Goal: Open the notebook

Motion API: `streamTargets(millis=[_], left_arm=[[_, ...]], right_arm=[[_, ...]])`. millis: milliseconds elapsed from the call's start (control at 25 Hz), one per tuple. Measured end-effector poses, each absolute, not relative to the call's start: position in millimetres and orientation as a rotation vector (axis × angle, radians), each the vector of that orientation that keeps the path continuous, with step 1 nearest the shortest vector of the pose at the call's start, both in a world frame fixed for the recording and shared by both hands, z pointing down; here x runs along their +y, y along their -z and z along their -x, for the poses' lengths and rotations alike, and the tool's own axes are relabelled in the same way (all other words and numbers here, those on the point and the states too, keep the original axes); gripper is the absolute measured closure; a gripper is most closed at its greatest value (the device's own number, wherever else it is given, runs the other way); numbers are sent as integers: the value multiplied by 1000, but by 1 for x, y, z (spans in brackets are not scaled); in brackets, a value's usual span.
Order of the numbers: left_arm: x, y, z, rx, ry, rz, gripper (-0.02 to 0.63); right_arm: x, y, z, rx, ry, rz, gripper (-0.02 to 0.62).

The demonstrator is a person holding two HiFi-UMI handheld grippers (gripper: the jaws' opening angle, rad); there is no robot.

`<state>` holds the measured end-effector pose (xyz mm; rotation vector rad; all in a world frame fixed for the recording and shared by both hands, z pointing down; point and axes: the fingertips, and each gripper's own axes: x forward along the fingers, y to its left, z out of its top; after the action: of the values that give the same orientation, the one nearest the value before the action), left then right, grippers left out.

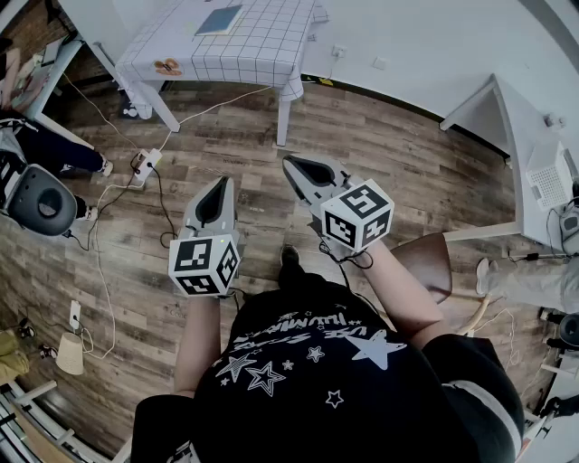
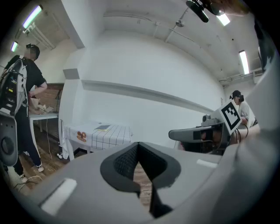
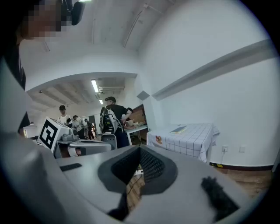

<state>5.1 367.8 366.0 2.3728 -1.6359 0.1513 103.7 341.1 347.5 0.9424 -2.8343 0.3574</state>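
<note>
A blue-grey notebook [image 1: 220, 20] lies closed on a table under a white checked cloth [image 1: 262, 56], far across the wooden floor from me. The left gripper view shows the notebook [image 2: 103, 127] small on that table [image 2: 109, 136], and it shows again in the right gripper view [image 3: 179, 129]. My left gripper [image 1: 220, 182] is held in the air over the floor, jaws together with nothing in them [image 2: 138, 147]. My right gripper [image 1: 291, 164] hangs beside it, also shut and empty [image 3: 140, 149]. Both point toward the table.
A brown chair [image 1: 432, 262] stands just right of me. A white desk [image 1: 511, 127] runs along the right wall. Cables and a power strip [image 1: 145, 163] lie on the floor at left, near a grey office chair [image 1: 36, 201]. A person [image 2: 22, 87] stands at a bench.
</note>
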Motion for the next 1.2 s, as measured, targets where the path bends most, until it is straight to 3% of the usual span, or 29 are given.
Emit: streamTargets(millis=[1200], left_arm=[[284,-363,-8,-1773,-183,-2287,597]], right_arm=[[229,-359,-103,-2925,-448,-785,580]])
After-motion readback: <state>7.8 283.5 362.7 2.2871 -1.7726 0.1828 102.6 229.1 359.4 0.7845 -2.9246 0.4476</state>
